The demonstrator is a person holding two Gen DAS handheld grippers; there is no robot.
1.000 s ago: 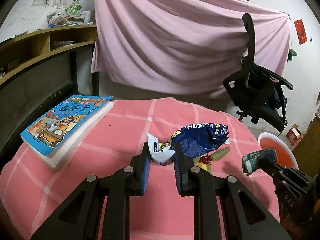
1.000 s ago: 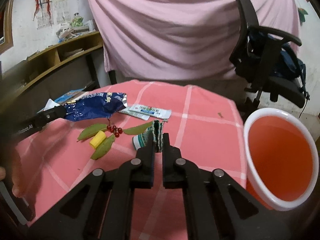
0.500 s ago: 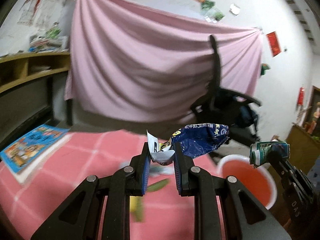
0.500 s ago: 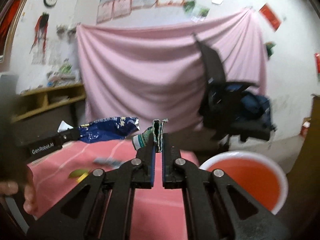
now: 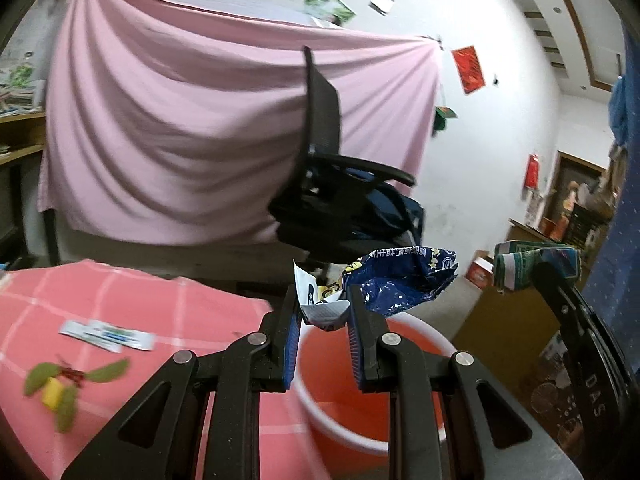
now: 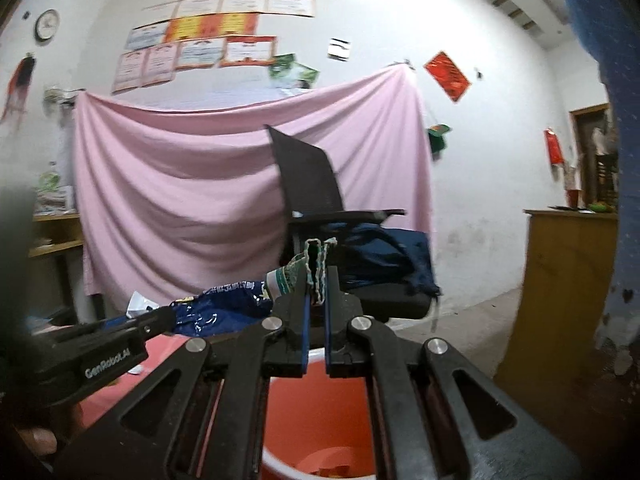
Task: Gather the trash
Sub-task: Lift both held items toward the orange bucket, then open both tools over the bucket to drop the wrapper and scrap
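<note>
My left gripper point(image 5: 323, 312) is shut on a crumpled blue snack wrapper point(image 5: 400, 280) with a white torn end, held above the orange bucket point(image 5: 332, 396). My right gripper point(image 6: 316, 292) is shut on a flattened green wrapper point(image 6: 316, 268), also above the bucket point(image 6: 316, 412). The green wrapper point(image 5: 536, 264) and the right gripper's arm show at the right of the left wrist view. The blue wrapper point(image 6: 224, 304) shows in the right wrist view. A white sachet point(image 5: 108, 334) and leaves with red berries and a yellow piece point(image 5: 68, 380) lie on the pink checked tablecloth point(image 5: 140, 300).
A black office chair point(image 5: 332, 200) with a dark bag stands behind the bucket, before a hanging pink sheet point(image 5: 180, 140). A wooden cabinet point(image 6: 568, 276) stands at the right. Shelves are at the far left.
Both grippers have swung right and lifted from the table with their wrappers, ending over the orange bucket. The book has left the view.
</note>
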